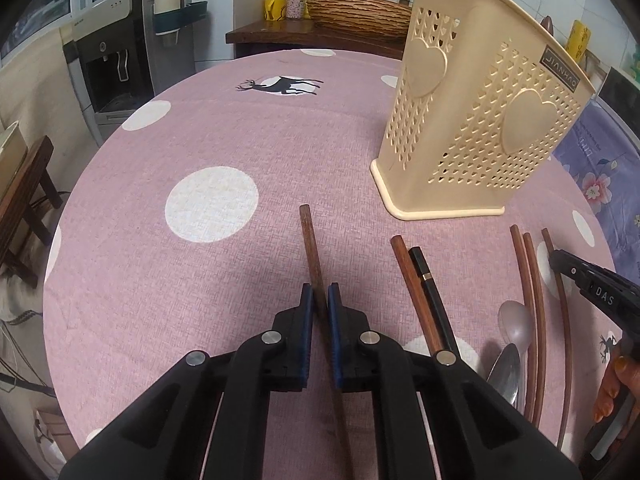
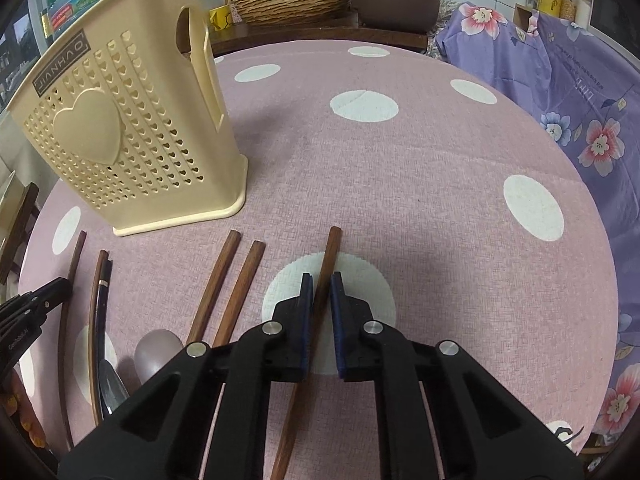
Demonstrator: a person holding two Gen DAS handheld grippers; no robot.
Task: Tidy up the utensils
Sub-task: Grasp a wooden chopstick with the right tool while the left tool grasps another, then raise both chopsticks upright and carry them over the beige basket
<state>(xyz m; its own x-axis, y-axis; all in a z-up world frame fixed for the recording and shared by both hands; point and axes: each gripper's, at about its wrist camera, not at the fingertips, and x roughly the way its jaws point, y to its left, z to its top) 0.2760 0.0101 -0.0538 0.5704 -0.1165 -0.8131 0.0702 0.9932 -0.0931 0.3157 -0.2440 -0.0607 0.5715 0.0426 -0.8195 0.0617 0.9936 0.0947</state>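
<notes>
A cream perforated utensil holder (image 1: 476,120) with heart shapes stands on the pink dotted table; it also shows in the right wrist view (image 2: 132,136). My left gripper (image 1: 319,292) is shut on a brown wooden chopstick (image 1: 310,240) lying on the cloth. My right gripper (image 2: 321,284) is shut on another brown chopstick (image 2: 330,252). Between them lie a brown and a black chopstick (image 1: 416,280), two more brown chopsticks (image 2: 228,280), and two spoons (image 1: 514,328). My right gripper also shows at the right edge of the left wrist view (image 1: 592,284).
The round table (image 2: 440,200) has a pink cloth with white dots. A purple floral cloth (image 2: 580,100) lies at the right. A wooden counter with a woven basket (image 1: 356,12), yellow cup and bottles stands behind. A water dispenser (image 1: 116,52) stands at the far left.
</notes>
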